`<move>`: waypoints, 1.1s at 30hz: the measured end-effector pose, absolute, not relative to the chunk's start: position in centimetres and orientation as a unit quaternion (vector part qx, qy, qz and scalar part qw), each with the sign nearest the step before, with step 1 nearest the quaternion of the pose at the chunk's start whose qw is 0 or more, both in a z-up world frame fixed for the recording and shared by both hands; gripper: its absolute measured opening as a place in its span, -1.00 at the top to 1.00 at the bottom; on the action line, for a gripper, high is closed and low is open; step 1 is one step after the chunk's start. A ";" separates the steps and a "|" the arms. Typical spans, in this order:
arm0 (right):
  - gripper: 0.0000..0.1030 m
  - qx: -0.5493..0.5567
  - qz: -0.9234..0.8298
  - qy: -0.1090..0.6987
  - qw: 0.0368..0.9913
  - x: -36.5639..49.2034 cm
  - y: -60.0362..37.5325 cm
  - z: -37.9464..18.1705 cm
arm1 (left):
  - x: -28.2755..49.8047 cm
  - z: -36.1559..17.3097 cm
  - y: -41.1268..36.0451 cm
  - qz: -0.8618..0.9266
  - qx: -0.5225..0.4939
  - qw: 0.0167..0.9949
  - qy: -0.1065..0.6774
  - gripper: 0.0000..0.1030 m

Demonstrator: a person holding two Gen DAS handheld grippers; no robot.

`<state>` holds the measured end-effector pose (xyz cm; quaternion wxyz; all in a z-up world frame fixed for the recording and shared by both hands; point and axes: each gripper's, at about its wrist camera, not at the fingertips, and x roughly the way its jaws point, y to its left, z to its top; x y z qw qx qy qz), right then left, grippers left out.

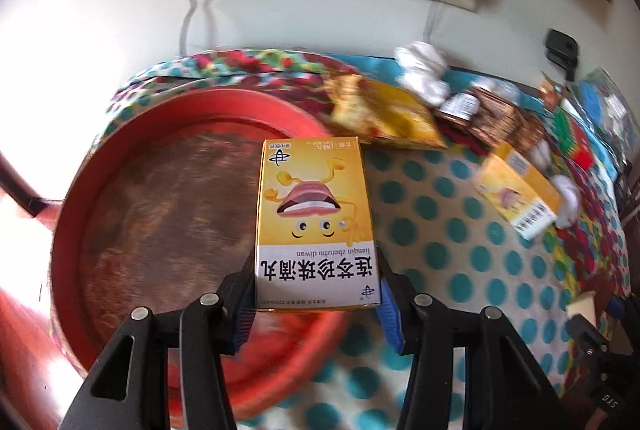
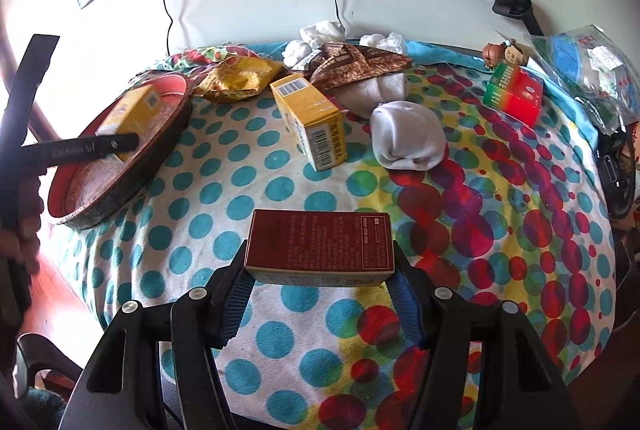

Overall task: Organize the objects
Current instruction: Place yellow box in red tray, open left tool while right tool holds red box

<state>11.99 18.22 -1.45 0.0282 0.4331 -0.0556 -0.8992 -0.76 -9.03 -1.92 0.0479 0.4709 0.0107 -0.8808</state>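
My left gripper [image 1: 316, 294] is shut on a yellow medicine box [image 1: 314, 218] with a cartoon mouth, held over the right part of the round red tray [image 1: 168, 214]. In the right wrist view the same box [image 2: 130, 112] shows inside the tray [image 2: 132, 166], with the left gripper's black finger [image 2: 80, 148] across it. My right gripper [image 2: 318, 284] is shut on a dark red box [image 2: 320, 244], held above the dotted cloth. A second yellow box [image 2: 310, 118] lies on the cloth at centre.
On the polka-dot tablecloth [image 2: 500, 230] lie two rolled white socks [image 2: 406, 136], a yellow snack bag [image 2: 236, 78], a brown snack bag [image 2: 356, 64], crumpled tissues [image 2: 320, 32], a red-green box [image 2: 514, 92] and a plastic bag [image 2: 588, 70]. A wall with sockets stands behind.
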 end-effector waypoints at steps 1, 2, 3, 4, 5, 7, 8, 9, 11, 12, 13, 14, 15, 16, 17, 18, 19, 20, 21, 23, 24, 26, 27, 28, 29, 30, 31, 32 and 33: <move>-0.17 0.433 -0.899 -0.054 0.029 12.0 18.0 -1.4 | -1.0 -1.9 -10.4 -0.880 0.471 0.058 0.014 -0.01; -0.17 0.433 -0.899 -0.053 0.028 12.0 17.9 -1.3 | -1.2 -1.9 -11.9 -0.880 0.471 0.067 0.018 -0.01; -0.17 0.433 -0.900 -0.051 0.026 12.0 17.7 -1.2 | -1.4 -1.9 -13.2 -0.879 0.471 0.076 0.022 -0.01; -0.17 0.434 -0.899 -0.050 0.027 11.9 17.5 -1.1 | -1.8 -2.0 -14.7 -0.876 0.473 0.087 0.023 -0.01; -0.17 0.434 -0.899 -0.049 0.027 11.9 17.3 -1.0 | -2.1 -2.2 -16.2 -0.874 0.476 0.098 0.025 -0.01; -0.17 0.434 -0.899 -0.044 0.027 11.8 16.9 -0.8 | -2.7 -2.5 -19.0 -0.870 0.479 0.114 0.028 -0.01; -0.17 0.435 -0.899 -0.041 0.027 11.7 16.6 -0.8 | -3.0 -2.8 -20.4 -0.867 0.483 0.124 0.029 -0.01; -0.17 0.434 -0.900 -0.037 0.027 11.6 16.3 -0.7 | -3.4 -3.1 -21.9 -0.863 0.486 0.133 0.034 -0.01; -0.17 0.435 -0.899 -0.033 0.030 11.4 15.7 -0.5 | -3.8 -3.6 -24.4 -0.859 0.491 0.138 0.045 -0.01; -0.17 0.435 -0.899 -0.029 0.030 11.2 15.3 -0.5 | -4.0 -3.9 -25.6 -0.856 0.495 0.142 0.051 -0.01; -0.17 0.436 -0.899 -0.027 0.031 11.0 15.0 -0.4 | -4.2 -4.1 -26.4 -0.854 0.496 0.143 0.056 -0.01; -0.17 0.436 -0.899 -0.025 0.033 10.9 14.7 -0.4 | -4.3 -4.3 -27.2 -0.854 0.497 0.142 0.060 -0.01; -0.17 0.438 -0.898 -0.022 0.035 10.6 14.2 -0.4 | -4.5 -4.5 -27.9 -0.853 0.499 0.141 0.061 -0.01; -0.17 0.438 -0.898 -0.020 0.035 10.5 13.8 -0.4 | -4.6 -4.5 -28.3 -0.853 0.499 0.142 0.061 -0.01; -0.17 0.439 -0.897 -0.016 0.037 10.2 13.4 -0.5 | -4.7 -4.5 -28.9 -0.853 0.499 0.142 0.062 -0.01; -0.17 0.440 -0.897 -0.014 0.039 10.1 13.0 -0.5 | -4.9 -4.7 -29.4 -0.852 0.501 0.138 0.064 -0.01; -0.17 0.441 -0.896 -0.011 0.041 10.0 12.7 -0.5 | -5.1 -4.8 -29.6 -0.852 0.502 0.135 0.066 -0.01; -0.17 0.442 -0.896 -0.007 0.042 9.9 12.3 -0.6 | -5.2 -4.9 -29.9 -0.851 0.503 0.131 0.069 -0.01; -0.17 0.443 -0.895 -0.004 0.044 9.7 11.9 -0.7 | -5.3 -5.0 -30.1 -0.850 0.506 0.130 0.068 -0.01; -0.17 0.444 -0.895 0.004 0.046 9.6 11.2 -0.7 | -5.9 -5.1 -30.8 -0.848 0.509 0.122 0.079 -0.01; -0.17 0.445 -0.894 0.008 0.047 9.5 10.7 -0.8 | -6.0 -5.1 -31.1 -0.849 0.508 0.124 0.079 -0.01; -0.17 0.445 -0.894 0.014 0.048 9.4 10.2 -0.8 | -6.3 -5.0 -31.3 -0.850 0.507 0.132 0.062 -0.01; -0.17 0.445 -0.894 0.014 0.048 9.4 10.0 -0.8 | -6.4 -5.0 -31.3 -0.850 0.507 0.129 0.058 -0.01; -0.17 0.444 -0.894 0.014 0.049 9.4 9.9 -0.8 | -6.4 -5.1 -31.4 -0.850 0.508 0.125 0.061 -0.01; -0.17 0.444 -0.894 0.014 0.050 9.4 9.8 -0.9 | -6.5 -5.2 -31.5 -0.849 0.510 0.122 0.061 -0.01; -0.17 0.446 -0.894 0.014 0.049 9.3 9.7 -0.9 | -6.5 -5.2 -31.5 -0.849 0.511 0.120 0.059 -0.01; -0.17 0.447 -0.893 0.014 0.049 9.3 9.7 -1.0 | -6.6 -5.3 -31.5 -0.849 0.512 0.119 0.058 -0.01; -0.17 0.448 -0.892 0.013 0.049 9.3 9.7 -1.1 | -6.6 -5.4 -31.5 -0.848 0.513 0.118 0.059 -0.01; -0.17 0.449 -0.892 0.012 0.048 9.3 9.7 -1.2 | -6.6 -5.5 -31.5 -0.848 0.513 0.116 0.061 -0.01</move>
